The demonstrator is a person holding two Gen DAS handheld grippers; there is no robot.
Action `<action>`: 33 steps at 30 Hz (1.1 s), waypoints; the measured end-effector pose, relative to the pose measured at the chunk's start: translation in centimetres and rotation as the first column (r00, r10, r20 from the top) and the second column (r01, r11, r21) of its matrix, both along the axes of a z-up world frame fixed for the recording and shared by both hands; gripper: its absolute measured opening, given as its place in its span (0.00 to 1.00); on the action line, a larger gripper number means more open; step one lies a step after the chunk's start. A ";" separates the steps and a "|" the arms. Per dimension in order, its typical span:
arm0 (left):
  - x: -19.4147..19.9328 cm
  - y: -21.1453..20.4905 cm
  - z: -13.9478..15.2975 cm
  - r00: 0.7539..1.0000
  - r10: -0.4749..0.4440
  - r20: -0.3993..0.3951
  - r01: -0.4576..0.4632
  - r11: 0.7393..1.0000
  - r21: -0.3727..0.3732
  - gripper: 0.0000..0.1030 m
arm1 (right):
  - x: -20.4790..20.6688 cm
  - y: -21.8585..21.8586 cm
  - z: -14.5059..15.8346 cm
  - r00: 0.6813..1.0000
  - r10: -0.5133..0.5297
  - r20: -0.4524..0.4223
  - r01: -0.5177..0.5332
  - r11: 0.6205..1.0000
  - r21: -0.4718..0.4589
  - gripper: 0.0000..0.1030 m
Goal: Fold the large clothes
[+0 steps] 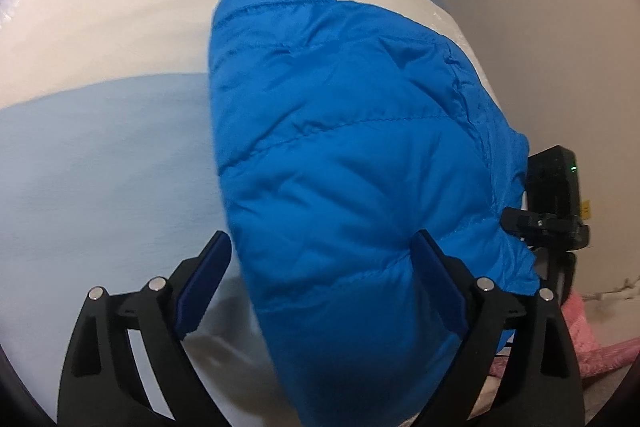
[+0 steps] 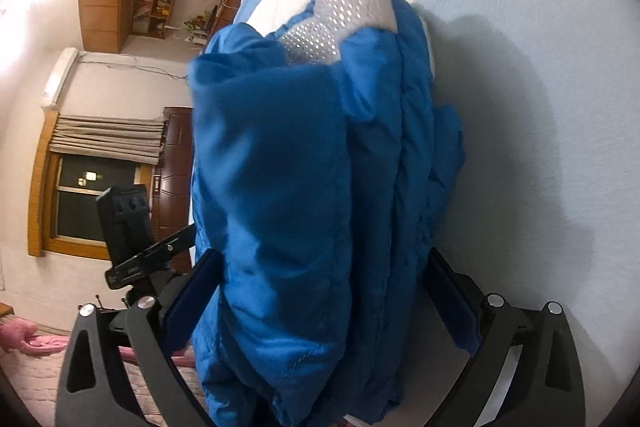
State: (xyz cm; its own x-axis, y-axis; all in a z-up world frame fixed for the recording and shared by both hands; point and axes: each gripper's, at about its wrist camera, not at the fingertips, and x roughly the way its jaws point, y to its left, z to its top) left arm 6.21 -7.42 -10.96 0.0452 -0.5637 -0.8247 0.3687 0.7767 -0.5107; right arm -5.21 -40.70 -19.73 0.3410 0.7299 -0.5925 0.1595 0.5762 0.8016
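Jacket is folded on the bed; both hand-held grippers, left and right, stand apart around it, so back straight out toward 6 o'clock without snagging fabric.

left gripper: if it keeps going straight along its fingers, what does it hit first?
Most likely the blue puffer jacket: its folded bulk already sits between the left gripper's wide-open jaws. The striped bed sheet lies under it; depth is unclear.

Jacket blurred, bottom edge cut off — shelf contents perhaps books.
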 end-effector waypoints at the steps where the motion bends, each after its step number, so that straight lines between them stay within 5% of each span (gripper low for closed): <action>1: 0.1 0.0 -0.3 1.000 -0.002 -0.009 0.002 1.000 -0.017 0.91 | 0.0 -0.1 -0.2 1.000 0.001 -0.002 -0.001 1.000 0.008 0.96; 11: 0.5 -0.6 -2.1 0.999 -0.017 -0.042 0.012 0.993 -0.119 0.95 | 1.1 1.1 -0.7 0.999 0.041 0.013 -0.041 0.999 0.029 0.97; 22: -1.4 0.4 -0.5 1.000 0.002 0.008 -0.001 0.982 -0.191 0.60 | 0.5 1.9 0.1 0.996 0.054 0.064 -0.056 0.998 0.036 0.80; 33: -3.2 3.2 1.7 0.998 0.022 0.057 -0.005 0.960 -0.279 0.53 | 0.3 3.1 4.0 0.988 0.070 0.139 -0.075 0.997 0.032 0.73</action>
State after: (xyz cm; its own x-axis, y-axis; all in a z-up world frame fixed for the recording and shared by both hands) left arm 3.05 -4.25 -9.22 0.0987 -0.7697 -0.6307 0.3951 0.6120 -0.6851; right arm -4.89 -37.62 -15.68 0.3628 0.7761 -0.5159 0.0054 0.5518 0.8339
